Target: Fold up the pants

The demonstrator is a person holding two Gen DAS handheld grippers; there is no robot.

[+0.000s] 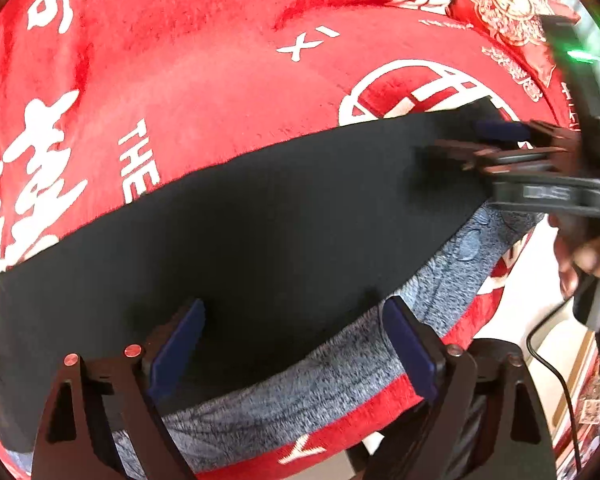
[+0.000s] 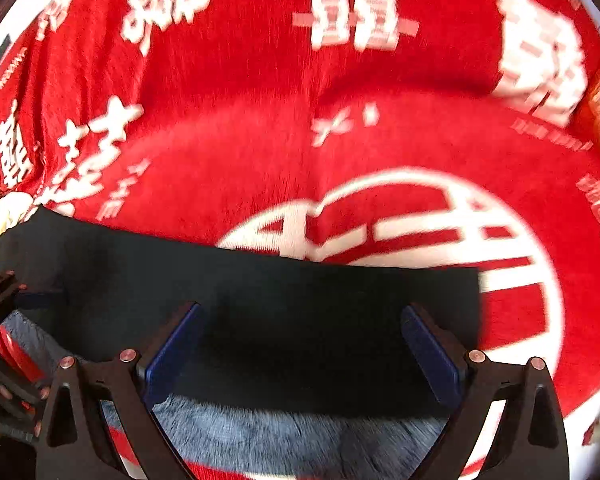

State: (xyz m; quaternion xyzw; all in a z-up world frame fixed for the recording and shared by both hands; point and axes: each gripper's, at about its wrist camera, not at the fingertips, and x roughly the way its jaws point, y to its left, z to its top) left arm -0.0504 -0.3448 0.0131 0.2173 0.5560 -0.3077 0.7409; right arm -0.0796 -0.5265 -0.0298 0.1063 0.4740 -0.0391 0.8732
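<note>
The black pants (image 1: 240,240) lie as a long flat band on a red blanket (image 1: 204,80), with their grey fleecy lining (image 1: 300,380) showing along the near edge. My left gripper (image 1: 296,344) is open, fingers spread just above the near edge. My right gripper (image 1: 456,148) hovers over the pants' right end; seen side-on, its opening is not clear there. In the right wrist view the pants (image 2: 260,300) lie flat, lining (image 2: 300,432) nearest, and my right gripper (image 2: 304,344) is open above them, holding nothing. The left gripper (image 2: 4,300) shows at the far left.
The red blanket with white lettering (image 2: 340,120) covers the whole surface. A red and gold cushion (image 1: 504,4) sits at the back right. A black cable (image 1: 556,380) hangs by the person's hand (image 1: 588,256) at the right, beyond the blanket's edge.
</note>
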